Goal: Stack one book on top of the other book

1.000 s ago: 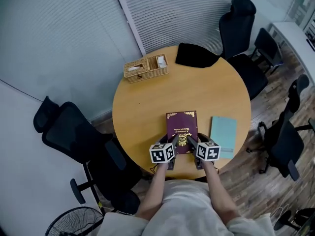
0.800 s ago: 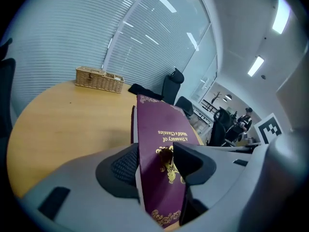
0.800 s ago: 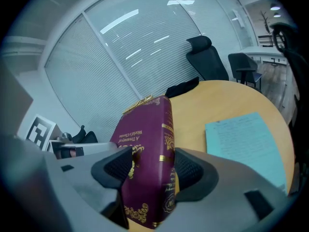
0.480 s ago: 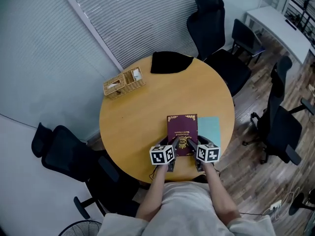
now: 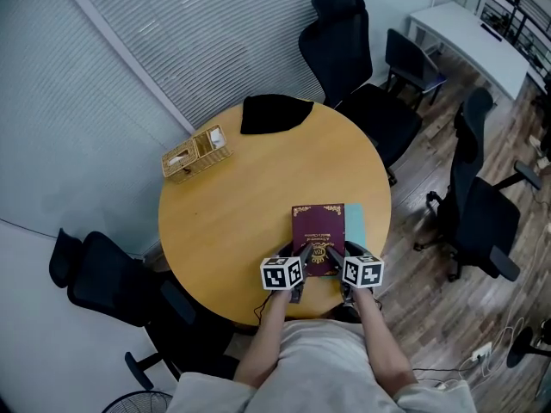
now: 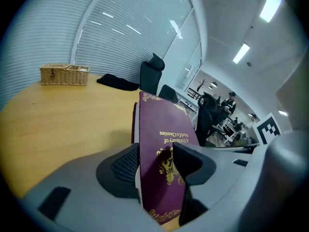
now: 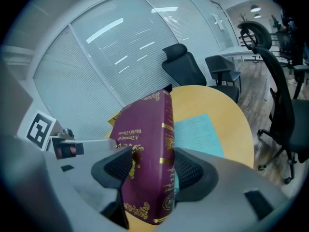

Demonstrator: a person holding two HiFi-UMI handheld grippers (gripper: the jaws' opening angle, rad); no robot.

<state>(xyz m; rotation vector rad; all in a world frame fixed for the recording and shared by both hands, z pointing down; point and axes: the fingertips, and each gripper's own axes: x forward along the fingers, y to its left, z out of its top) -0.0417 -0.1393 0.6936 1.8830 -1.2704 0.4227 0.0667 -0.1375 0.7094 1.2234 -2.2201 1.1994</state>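
Observation:
A maroon book (image 5: 318, 233) with gold lettering is held just above the round wooden table (image 5: 250, 222), over the left part of a light blue book (image 5: 354, 224) lying flat. My left gripper (image 5: 300, 263) is shut on the maroon book's (image 6: 161, 149) near left corner. My right gripper (image 5: 335, 262) is shut on its near right corner, by the spine (image 7: 166, 144). The blue book (image 7: 198, 132) shows beyond and to the right of the spine, partly hidden under the maroon one.
A wicker box (image 5: 195, 152) sits at the table's far left and a black cloth (image 5: 272, 113) at its far edge. Black office chairs (image 5: 349, 50) ring the table, with more (image 5: 478, 205) at the right. A white desk (image 5: 465, 37) stands at the far right.
The maroon book has moved right with both grippers and now covers more of the blue book. The head view has swung, so the table sits further left.

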